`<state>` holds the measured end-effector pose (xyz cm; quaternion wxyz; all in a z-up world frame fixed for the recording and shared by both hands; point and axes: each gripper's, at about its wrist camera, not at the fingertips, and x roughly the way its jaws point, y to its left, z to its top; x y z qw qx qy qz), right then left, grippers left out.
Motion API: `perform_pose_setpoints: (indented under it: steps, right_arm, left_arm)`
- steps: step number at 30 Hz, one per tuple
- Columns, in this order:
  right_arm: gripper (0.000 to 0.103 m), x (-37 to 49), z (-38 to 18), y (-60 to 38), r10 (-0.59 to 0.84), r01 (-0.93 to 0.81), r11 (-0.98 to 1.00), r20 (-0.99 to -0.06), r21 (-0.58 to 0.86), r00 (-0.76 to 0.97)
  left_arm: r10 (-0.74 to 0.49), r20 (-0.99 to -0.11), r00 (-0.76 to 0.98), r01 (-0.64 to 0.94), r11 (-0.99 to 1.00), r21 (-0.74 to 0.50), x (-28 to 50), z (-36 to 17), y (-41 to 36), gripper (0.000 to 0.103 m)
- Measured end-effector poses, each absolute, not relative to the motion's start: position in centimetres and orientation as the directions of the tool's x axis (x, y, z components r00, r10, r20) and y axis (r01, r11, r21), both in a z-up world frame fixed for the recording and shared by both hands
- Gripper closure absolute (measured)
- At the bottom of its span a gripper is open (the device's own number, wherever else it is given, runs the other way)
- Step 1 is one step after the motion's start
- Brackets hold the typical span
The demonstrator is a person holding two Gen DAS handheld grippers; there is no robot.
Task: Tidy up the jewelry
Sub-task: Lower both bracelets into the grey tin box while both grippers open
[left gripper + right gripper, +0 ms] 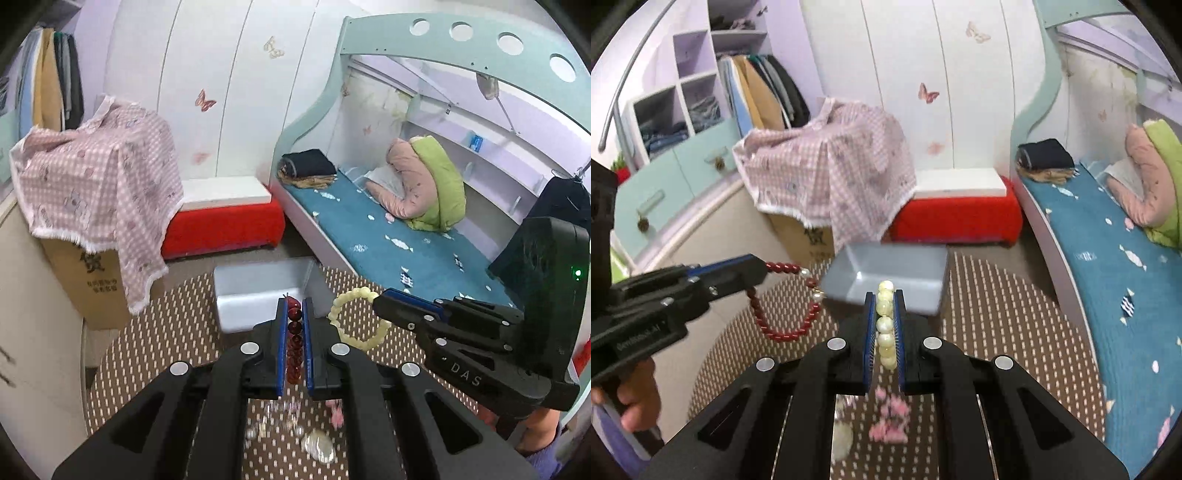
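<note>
From the left wrist view, the left tool (294, 314) is gripping a dark red glossy bead bracelet (294, 345), its fingers closed down to the width of the beads, which are stacking in a line between the blue pads. Just ahead of the tips an open grey rectangular plastic box (258, 291) is sitting on the round brown dotted surface (162, 332); holding the strand up here probably means it is being carried to that box. To the tool's right, the right tool (380, 301) is pinching a pale cream round-bead bracelet (356, 317), whose loop is hanging free toward the left tool. Below the fingers, blurred silvery and pink pieces (317, 445) are lying on the surface.

From the right wrist view, the right tool (885, 295) is likewise closing on the cream bracelet, pearly beads lining up between its pads, with the grey box directly beyond the tips. To its left, the left tool is holding the red bracelet by one end, so the loop of oval beads with two white pearl spacers is drooping above the surface. Pink blurred trinkets (890, 417) are lying under the tool.
</note>
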<state>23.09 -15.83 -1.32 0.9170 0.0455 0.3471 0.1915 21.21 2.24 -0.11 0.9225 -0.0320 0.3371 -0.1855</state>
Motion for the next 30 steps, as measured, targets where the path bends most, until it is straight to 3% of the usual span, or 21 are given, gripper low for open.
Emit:
perform_pose_setpoints:
  steps: [7, 16, 22, 24, 26, 30]
  right_arm:
    - [0.093, 27.1, -0.7, -15.2, 0.328, -0.274, 0.944, -0.61, 0.184, 0.722]
    - [0.093, 31.5, -5.4, -13.5, 0.297, -0.255, 0.953, -0.688, 0.165, 0.662]
    - [0.093, 32.7, -7.9, -12.8, 0.285, -0.25, 0.955, -0.72, 0.159, 0.632]
    - [0.093, 32.8, -8.4, -12.6, 0.286, -0.249, 0.955, -0.724, 0.161, 0.628]
    - [0.093, 32.9, -8.9, -12.5, 0.288, -0.25, 0.954, -0.727, 0.164, 0.623]
    - [0.093, 33.2, -9.6, -12.3, 0.285, -0.247, 0.955, -0.738, 0.164, 0.612]
  left_arm:
    - [-0.364, -0.63, 0.686, 0.319, 0.929, -0.19, 26.9, -0.6, 1.2, 0.097]
    - [-0.275, -0.775, 0.569, 0.233, 0.958, -0.169, 33.4, -8.2, 0.9, 0.097]
    - [-0.258, -0.793, 0.552, 0.218, 0.963, -0.162, 33.5, -10.3, 1.3, 0.096]
    - [-0.25, -0.793, 0.555, 0.212, 0.965, -0.156, 33.5, -10.3, 1.4, 0.085]
    - [-0.234, -0.783, 0.577, 0.196, 0.97, -0.146, 33.2, -10.1, 1.7, 0.064]
    - [-0.227, -0.774, 0.591, 0.196, 0.971, -0.135, 32.5, -9.4, 1.6, 0.061]
